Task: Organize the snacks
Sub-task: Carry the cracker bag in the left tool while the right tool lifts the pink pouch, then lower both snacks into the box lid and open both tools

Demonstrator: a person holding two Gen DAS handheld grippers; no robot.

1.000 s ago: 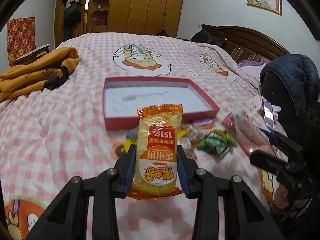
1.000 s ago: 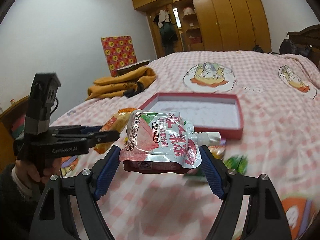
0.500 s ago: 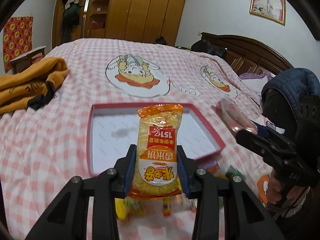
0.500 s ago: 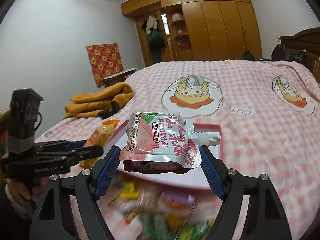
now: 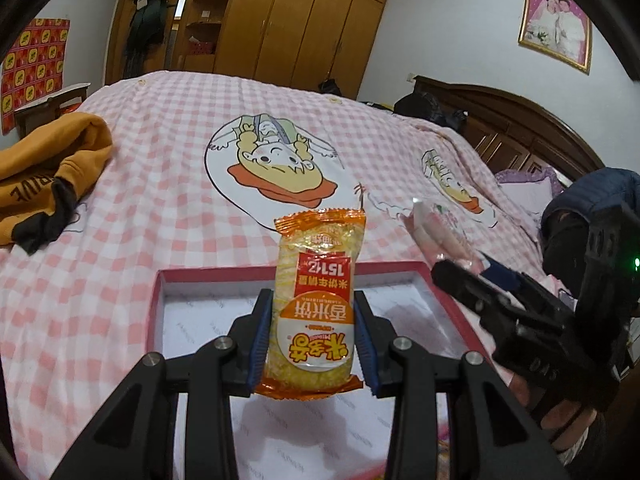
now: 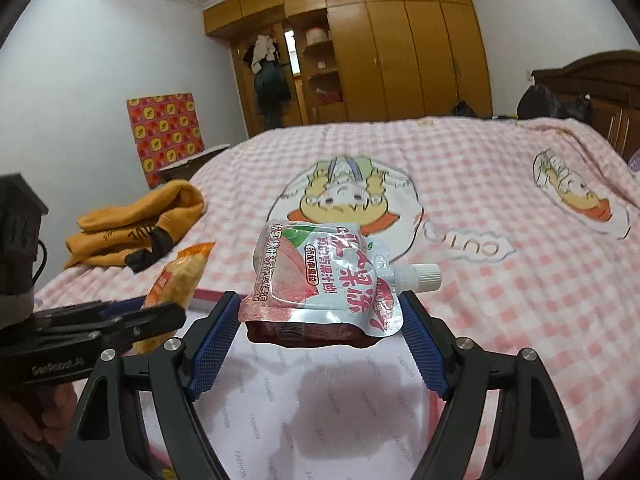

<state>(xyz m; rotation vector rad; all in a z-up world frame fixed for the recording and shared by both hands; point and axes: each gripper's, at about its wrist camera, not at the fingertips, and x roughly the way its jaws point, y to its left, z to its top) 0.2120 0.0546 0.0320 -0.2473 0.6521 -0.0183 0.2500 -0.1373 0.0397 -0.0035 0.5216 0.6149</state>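
My left gripper (image 5: 314, 340) is shut on an orange rice cracker packet (image 5: 316, 300), held upright above the red-rimmed box (image 5: 192, 276) with a white floor. My right gripper (image 6: 320, 336) is shut on a pink and white jelly pouch (image 6: 324, 280) with a white cap, lying flat over the same box's white floor (image 6: 328, 400). In the left wrist view the right gripper (image 5: 452, 276) comes in from the right with the pouch (image 5: 436, 232). In the right wrist view the left gripper (image 6: 176, 312) sits at the left with the rice cracker packet (image 6: 180, 280).
The box lies on a pink checked bedspread (image 5: 160, 160) with cartoon prints. An orange sweatshirt (image 5: 48, 168) is piled at the left. A dark wooden headboard (image 5: 520, 120) and a dark blue jacket (image 5: 600, 192) stand at the right. Wardrobes (image 6: 400, 40) line the far wall.
Both grippers have moved forward from over the loose snack pile until they hang over the box, each still holding its snack. The loose snacks have dropped out of view.
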